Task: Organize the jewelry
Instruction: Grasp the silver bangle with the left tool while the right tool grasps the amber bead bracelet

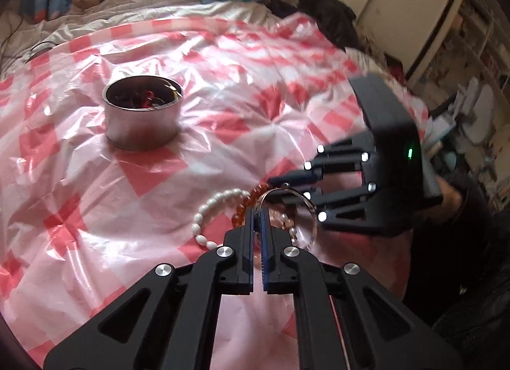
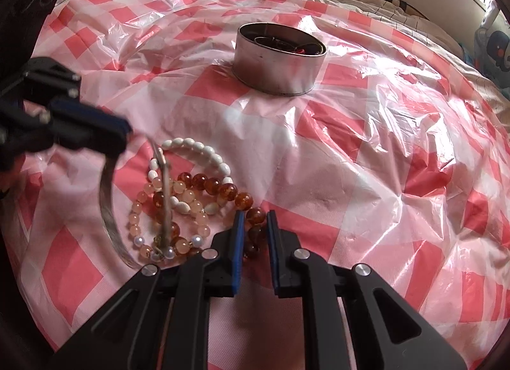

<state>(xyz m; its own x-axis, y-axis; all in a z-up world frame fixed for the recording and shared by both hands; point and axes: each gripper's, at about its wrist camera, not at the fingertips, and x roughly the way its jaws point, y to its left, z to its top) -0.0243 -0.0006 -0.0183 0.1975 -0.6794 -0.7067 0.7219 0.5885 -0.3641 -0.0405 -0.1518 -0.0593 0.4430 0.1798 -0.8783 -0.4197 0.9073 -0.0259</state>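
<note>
So the bangle (image 2: 106, 198), a thin silver hoop, hangs pinched between the nearly shut jaws of the left hand-held gripper (image 1: 257, 215), raised over the bracelet pile. Under it lie a white bead bracelet (image 2: 204, 155), an amber one (image 2: 223, 190) and a pale peach one (image 2: 140, 210), all tangled and touching on the red-and-white checked plastic sheet (image 2: 366, 163) covering the bed. The right hand-held gripper (image 2: 256, 220) sits a little open, holding nothing, tips right at the amber beads. Well behind the pile stands a round metal tin (image 2: 280, 62) with some jewelry already inside.
</note>
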